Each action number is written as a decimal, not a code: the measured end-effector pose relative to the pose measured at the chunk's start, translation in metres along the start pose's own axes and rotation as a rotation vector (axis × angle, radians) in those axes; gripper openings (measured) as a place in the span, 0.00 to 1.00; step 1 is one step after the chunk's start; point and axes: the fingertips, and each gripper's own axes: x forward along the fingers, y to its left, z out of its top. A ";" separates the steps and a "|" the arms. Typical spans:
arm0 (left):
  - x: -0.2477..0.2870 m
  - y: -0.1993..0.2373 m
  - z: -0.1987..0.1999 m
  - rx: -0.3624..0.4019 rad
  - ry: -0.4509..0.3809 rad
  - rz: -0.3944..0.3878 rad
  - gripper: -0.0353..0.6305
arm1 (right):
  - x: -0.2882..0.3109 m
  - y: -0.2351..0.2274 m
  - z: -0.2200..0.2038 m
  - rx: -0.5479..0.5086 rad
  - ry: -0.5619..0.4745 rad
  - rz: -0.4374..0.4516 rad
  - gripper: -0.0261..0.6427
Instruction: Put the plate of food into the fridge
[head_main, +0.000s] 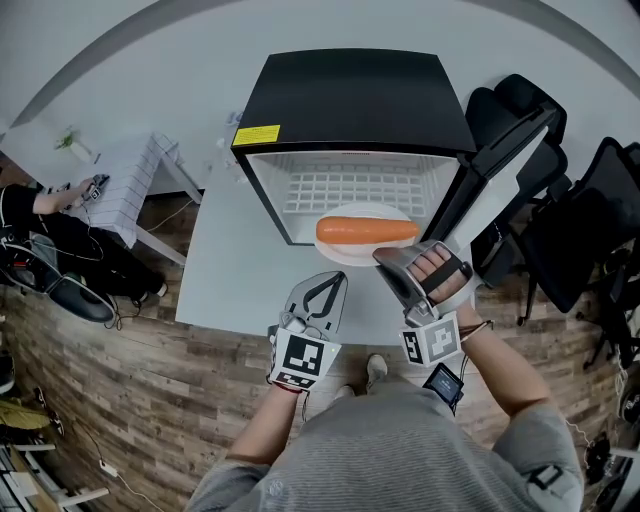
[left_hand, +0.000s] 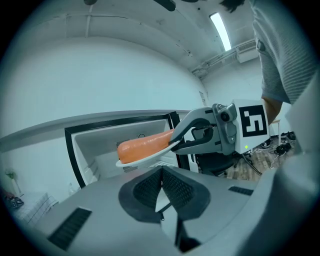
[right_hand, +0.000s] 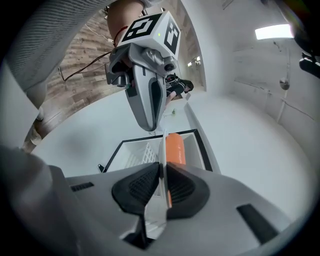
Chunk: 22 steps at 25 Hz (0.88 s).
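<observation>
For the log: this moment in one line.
right gripper shut on plate | food on plate | fridge open | left gripper shut, empty

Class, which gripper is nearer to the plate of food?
Right. The right gripper is clamped on the rim of the plate; the left gripper, shut and empty, sits closer to the person, not touching it.

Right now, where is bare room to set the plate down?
The wire shelf inside the fridge looks bare. The white table is bare left of the fridge. Crowded in front of the opening: plate, right hand-held gripper, left hand-held gripper.
</observation>
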 end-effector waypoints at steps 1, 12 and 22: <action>0.001 0.000 -0.001 -0.003 0.001 0.002 0.07 | 0.003 0.003 -0.003 0.001 0.003 0.005 0.11; 0.011 0.000 -0.017 -0.039 0.027 -0.001 0.07 | 0.046 0.017 -0.033 0.034 0.033 0.049 0.11; 0.016 0.001 -0.031 -0.064 0.051 0.004 0.07 | 0.086 0.044 -0.058 0.036 0.069 0.057 0.11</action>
